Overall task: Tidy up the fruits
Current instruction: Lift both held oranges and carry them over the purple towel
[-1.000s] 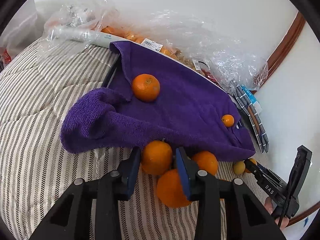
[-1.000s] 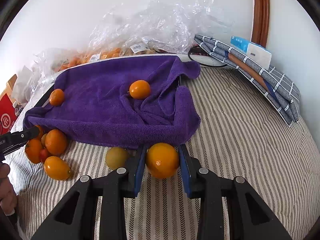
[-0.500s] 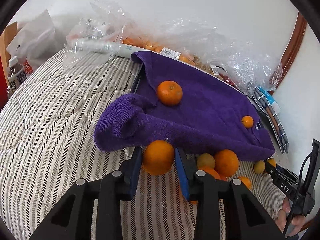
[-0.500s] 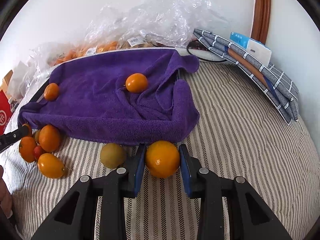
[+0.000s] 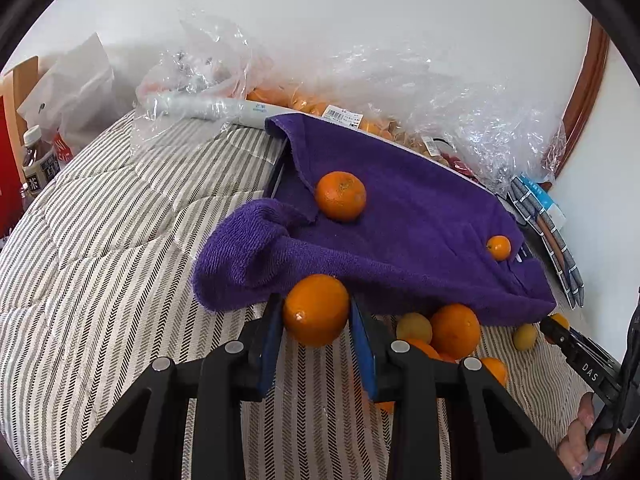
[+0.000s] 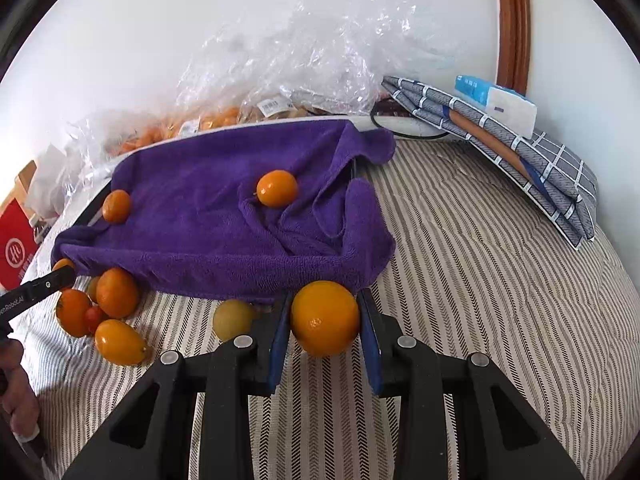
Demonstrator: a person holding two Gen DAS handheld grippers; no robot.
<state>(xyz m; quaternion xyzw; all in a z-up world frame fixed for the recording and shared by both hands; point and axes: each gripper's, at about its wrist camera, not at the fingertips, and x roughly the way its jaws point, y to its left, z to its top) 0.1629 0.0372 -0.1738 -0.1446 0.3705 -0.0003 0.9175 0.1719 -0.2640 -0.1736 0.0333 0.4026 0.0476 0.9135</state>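
My left gripper (image 5: 316, 314) is shut on an orange (image 5: 316, 309), held above the striped bedding just before the purple towel (image 5: 420, 216). My right gripper (image 6: 325, 320) is shut on another orange (image 6: 325, 318) at the towel's (image 6: 208, 208) near edge. Two oranges lie on the towel: a large one (image 5: 341, 196) and a small one (image 5: 498, 247); both also show in the right wrist view, one on the left (image 6: 116, 205) and one in the middle (image 6: 277, 188). Several loose fruits (image 6: 116, 292) lie in a cluster on the bedding, and a yellowish one (image 6: 233, 319) lies beside my right gripper.
Clear plastic bags (image 5: 400, 96) with packed oranges lie behind the towel against the white wall. Folded grey checked cloths (image 6: 520, 152) with a blue-white box (image 6: 496, 100) lie at the right. A bottle (image 5: 38, 164) and a red box (image 6: 16, 248) stand at the left.
My left gripper has lifted its orange out of the fruit cluster and moved left and back. My right gripper has raised its orange slightly, keeping its grip.
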